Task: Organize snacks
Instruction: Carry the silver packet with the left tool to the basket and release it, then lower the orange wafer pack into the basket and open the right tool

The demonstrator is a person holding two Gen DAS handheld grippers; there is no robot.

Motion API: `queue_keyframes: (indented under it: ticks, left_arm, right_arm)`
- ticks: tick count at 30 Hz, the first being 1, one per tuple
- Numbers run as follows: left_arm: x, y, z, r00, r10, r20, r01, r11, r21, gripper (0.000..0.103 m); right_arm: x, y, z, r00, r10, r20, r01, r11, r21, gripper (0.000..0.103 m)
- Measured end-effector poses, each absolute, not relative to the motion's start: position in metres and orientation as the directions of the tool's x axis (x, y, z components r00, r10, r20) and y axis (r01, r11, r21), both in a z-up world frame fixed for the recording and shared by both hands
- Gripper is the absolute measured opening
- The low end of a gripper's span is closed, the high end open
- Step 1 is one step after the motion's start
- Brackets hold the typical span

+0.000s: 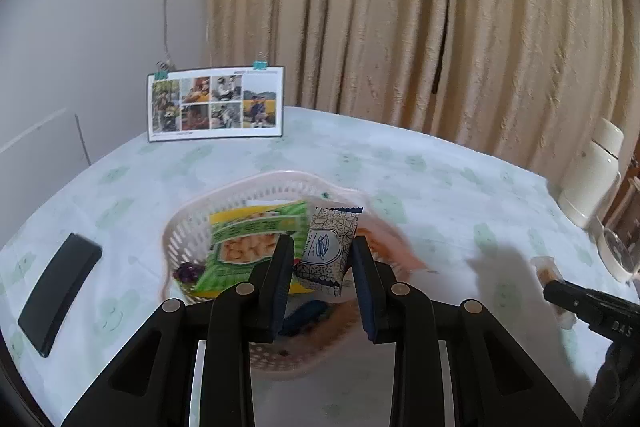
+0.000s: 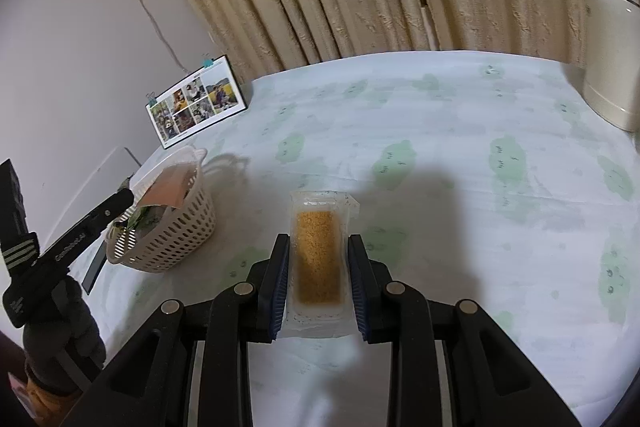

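My left gripper (image 1: 323, 242) hangs over a pale plastic basket (image 1: 192, 223), shut on a white packet with a dark blue pattern (image 1: 330, 245) that touches both fingers. In the basket lie a green snack bag (image 1: 248, 243) and, blurred at the right, an orange packet (image 1: 386, 249). The right wrist view shows that basket (image 2: 176, 239) at the left, the orange packet (image 2: 170, 185) leaning on its rim and the left gripper (image 2: 126, 197) above it. My right gripper (image 2: 319, 239) is shut on a golden-brown bar in a clear wrapper (image 2: 318, 259), just above the tablecloth.
A black phone (image 1: 60, 291) lies left of the basket. A photo card (image 1: 216, 105) stands at the table's back edge against the wall. A cream thermos (image 1: 592, 175) and a glass (image 1: 618, 255) stand at the far right. Beige curtains hang behind the table.
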State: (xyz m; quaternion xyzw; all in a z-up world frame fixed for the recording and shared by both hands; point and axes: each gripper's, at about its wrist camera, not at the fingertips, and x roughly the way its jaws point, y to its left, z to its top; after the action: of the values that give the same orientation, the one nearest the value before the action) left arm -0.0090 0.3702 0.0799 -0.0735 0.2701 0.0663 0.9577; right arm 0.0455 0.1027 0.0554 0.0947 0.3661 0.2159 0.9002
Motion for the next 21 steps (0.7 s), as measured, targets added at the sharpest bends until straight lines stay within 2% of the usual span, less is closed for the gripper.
queue_keyframes:
  ticks: [3, 7, 21]
  left_arm:
    - [-0.006, 0.380, 0.073, 0.837, 0.077, -0.542, -0.171, 0.977, -0.127, 0.034]
    - [-0.010, 0.390, 0.071, 0.841, 0.069, -0.537, -0.180, 0.971, -0.158, 0.054]
    - [-0.037, 0.426, 0.088, 0.872, 0.089, -0.482, -0.197, 0.964, -0.180, 0.056]
  right_arm:
    - [0.046, 0.115, 0.058, 0.633, 0.466, -0.618, -0.337, 0.885, 0.323, 0.026]
    - [0.047, 0.129, 0.063, 0.624, 0.482, -0.615, -0.360, 0.876, 0.321, 0.026]
    - [0.046, 0.211, 0.096, 0.573, 0.583, -0.576, -0.506, 0.805, 0.311, 0.026]
